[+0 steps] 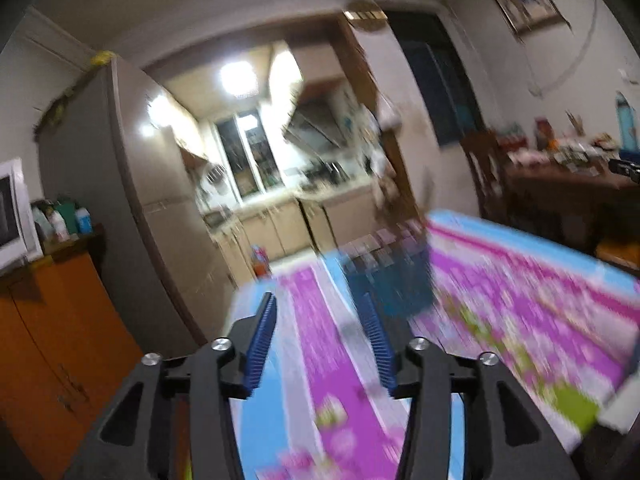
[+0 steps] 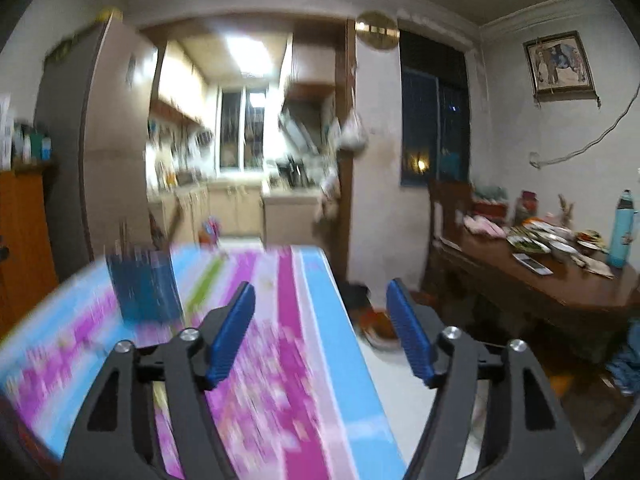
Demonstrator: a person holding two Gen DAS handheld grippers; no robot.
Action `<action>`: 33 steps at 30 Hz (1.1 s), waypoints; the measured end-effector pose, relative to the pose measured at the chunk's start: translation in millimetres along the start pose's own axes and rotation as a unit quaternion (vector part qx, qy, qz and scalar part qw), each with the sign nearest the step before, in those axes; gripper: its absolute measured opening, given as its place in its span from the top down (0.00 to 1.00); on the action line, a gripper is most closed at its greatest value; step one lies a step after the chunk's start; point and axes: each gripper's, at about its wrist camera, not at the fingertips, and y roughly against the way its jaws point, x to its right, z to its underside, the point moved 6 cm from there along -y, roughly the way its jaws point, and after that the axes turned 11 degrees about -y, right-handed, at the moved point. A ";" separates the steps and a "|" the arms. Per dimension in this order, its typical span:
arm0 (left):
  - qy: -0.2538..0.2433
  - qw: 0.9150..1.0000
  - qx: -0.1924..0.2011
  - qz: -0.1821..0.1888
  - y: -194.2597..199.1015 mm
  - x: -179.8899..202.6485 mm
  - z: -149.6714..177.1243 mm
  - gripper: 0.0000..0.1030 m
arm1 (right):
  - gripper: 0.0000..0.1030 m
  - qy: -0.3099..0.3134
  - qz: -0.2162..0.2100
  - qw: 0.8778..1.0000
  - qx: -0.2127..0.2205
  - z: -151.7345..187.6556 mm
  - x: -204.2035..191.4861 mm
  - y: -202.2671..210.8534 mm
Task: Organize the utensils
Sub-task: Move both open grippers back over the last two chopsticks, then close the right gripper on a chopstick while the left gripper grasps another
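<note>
A blue perforated utensil holder (image 1: 390, 280) stands on a table with a pink, blue and green cloth (image 1: 520, 300); both are motion-blurred. My left gripper (image 1: 318, 306) is open and empty, raised above the table, the holder just ahead and right of its fingertips. In the right wrist view the holder (image 2: 146, 286) stands at the left with thin sticks rising from it. My right gripper (image 2: 322, 294) is open and empty, above the table's right edge (image 2: 332, 320). No loose utensils are clear enough to tell.
A grey fridge (image 1: 120, 200) and orange cabinet (image 1: 52, 340) stand left. The kitchen doorway (image 2: 240, 160) is ahead. A dark wooden table (image 2: 560, 280) with dishes, a phone and a teal bottle (image 2: 622, 228) stands right, with tiled floor between the tables.
</note>
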 end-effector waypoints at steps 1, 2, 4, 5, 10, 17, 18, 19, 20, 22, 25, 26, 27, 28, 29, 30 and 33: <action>-0.002 1.000 -0.009 0.010 4.0 9.3 10.8 0.48 | 0.33 0.006 0.006 1.000 -0.011 12.6 1.4 4.1; 0.000 0.999 -0.025 0.023 10.1 23.3 27.4 0.45 | 0.32 0.012 0.012 1.000 -0.024 26.8 2.2 7.1; 0.011 0.998 -0.047 0.046 15.7 41.7 51.0 0.44 | 0.32 0.018 0.018 0.998 -0.058 57.7 1.2 13.5; 0.017 0.997 -0.056 0.053 17.6 48.3 59.1 0.44 | 0.32 0.019 0.016 0.997 -0.074 73.8 -1.1 17.1; 0.060 0.988 -0.092 0.112 26.5 87.1 95.7 0.44 | 0.33 0.025 -0.008 0.993 -0.119 136.4 -24.3 35.2; 0.057 0.985 -0.086 0.135 31.0 135.3 108.3 0.48 | 0.61 0.052 -0.052 0.988 -0.135 187.9 -63.2 48.3; 0.050 0.986 -0.085 0.135 29.0 141.5 108.1 0.48 | 0.63 0.051 -0.056 0.988 -0.137 191.5 -65.2 46.6; 0.047 0.986 -0.085 0.137 27.1 145.9 108.5 0.49 | 0.68 0.052 -0.058 0.987 -0.141 194.6 -67.7 42.8; 0.049 0.985 -0.086 0.139 24.6 149.0 109.3 0.49 | 0.68 0.051 -0.059 0.987 -0.143 196.7 -68.9 41.6; 0.057 0.984 -0.088 0.141 20.0 151.6 111.0 0.50 | 0.70 0.041 -0.064 0.986 -0.149 201.4 -70.2 38.5; 0.055 0.984 -0.089 0.141 16.1 154.5 111.1 0.51 | 0.75 0.034 -0.067 0.985 -0.155 204.6 -70.2 35.1; 0.053 0.984 -0.088 0.145 14.9 156.3 110.7 0.51 | 0.80 0.032 -0.066 0.985 -0.158 206.3 -69.5 33.4; 0.052 0.984 -0.086 0.146 14.1 157.7 110.2 0.51 | 0.82 0.028 -0.065 0.984 -0.161 208.1 -68.9 30.4; 0.051 0.984 -0.085 0.148 13.3 158.7 109.9 0.52 | 0.82 0.024 -0.066 0.985 -0.159 207.9 -67.6 30.6; 0.049 0.984 -0.083 0.148 12.1 159.6 109.5 0.54 | 0.84 0.021 -0.064 0.985 -0.157 208.1 -66.7 29.3; 0.049 0.984 -0.083 0.148 10.6 160.2 109.5 0.55 | 0.87 0.015 -0.067 0.985 -0.158 208.3 -66.5 28.6; 0.053 0.983 -0.088 0.152 4.2 162.4 112.0 0.60 | 0.94 0.008 -0.069 0.985 -0.156 208.7 -66.6 29.8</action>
